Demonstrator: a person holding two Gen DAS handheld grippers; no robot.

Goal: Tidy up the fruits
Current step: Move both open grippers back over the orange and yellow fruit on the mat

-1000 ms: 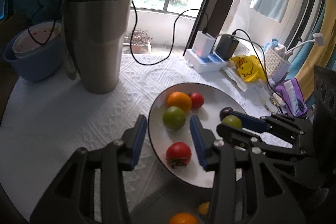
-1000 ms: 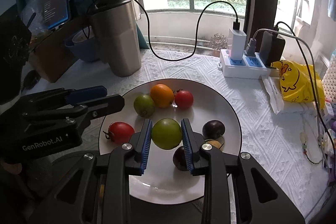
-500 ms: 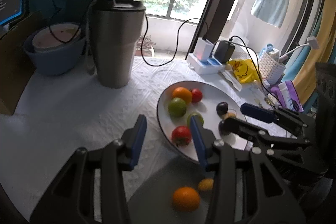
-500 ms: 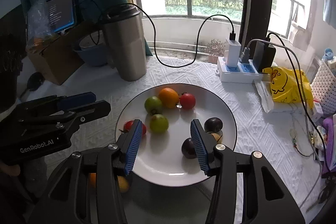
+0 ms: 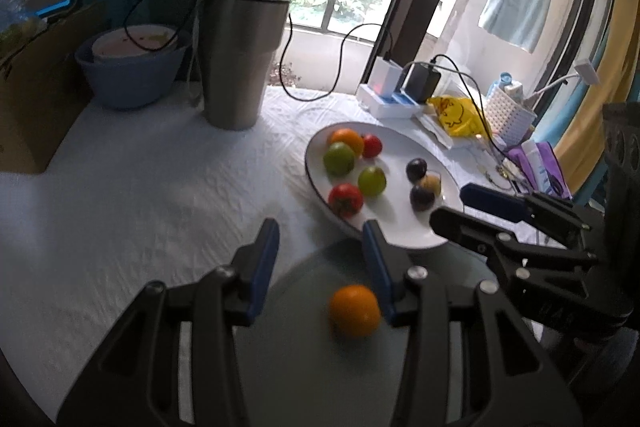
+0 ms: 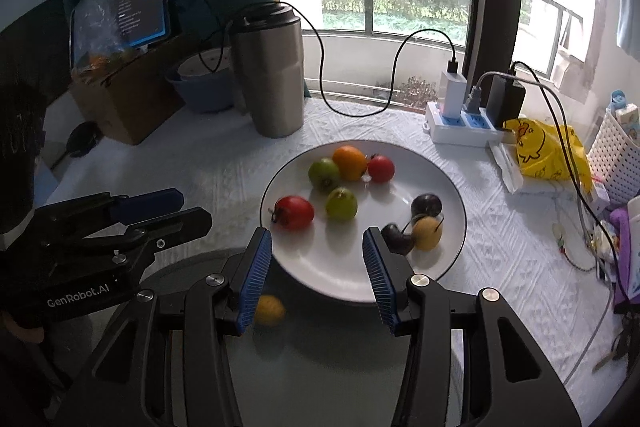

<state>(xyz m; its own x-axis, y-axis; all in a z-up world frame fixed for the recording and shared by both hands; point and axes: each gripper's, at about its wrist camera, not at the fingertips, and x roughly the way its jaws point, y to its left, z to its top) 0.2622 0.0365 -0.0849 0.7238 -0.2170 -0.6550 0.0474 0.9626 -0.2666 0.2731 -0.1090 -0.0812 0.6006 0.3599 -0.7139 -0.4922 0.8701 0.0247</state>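
A white tablecloth [image 6: 224, 171] covers the table, and on it sits a big white plate [image 6: 448, 187] with a dark rim. Nearer the cameras lies a grey round tray [image 5: 304, 359], its far edge tucked just under the plate's near rim. Behind the plate stands a steel tumbler [image 6: 272, 79] with a black lid, and left of that a blue bowl [image 5: 128, 83]; a white power strip [image 6: 460, 127] with plugged chargers lies beyond the plate to the right, beside a yellow bag [image 6: 544, 151]. Both grippers are spread wide and hold nothing: the left gripper [image 5: 320, 267] hangs over the tray's far edge, and the right gripper [image 6: 318, 269] hangs over the plate's near rim. On the plate, an orange [image 6: 350, 162] sits at the back, touching a green fruit [image 6: 323, 173] on its left and close to a red tomato [image 6: 381, 167] on its right. Further forward lie a second green fruit [image 6: 341, 203] and a larger red tomato [image 6: 294, 213], near each other. On the right side are a dark plum [image 6: 427, 204], a yellow-brown fruit [image 6: 427, 233] and another dark plum [image 6: 396, 239], clustered close. On the tray lie a second orange [image 5: 354, 310], just beside the left gripper's right finger, and a small yellow fruit [image 6: 270, 310], partly hidden behind the right gripper's left finger.
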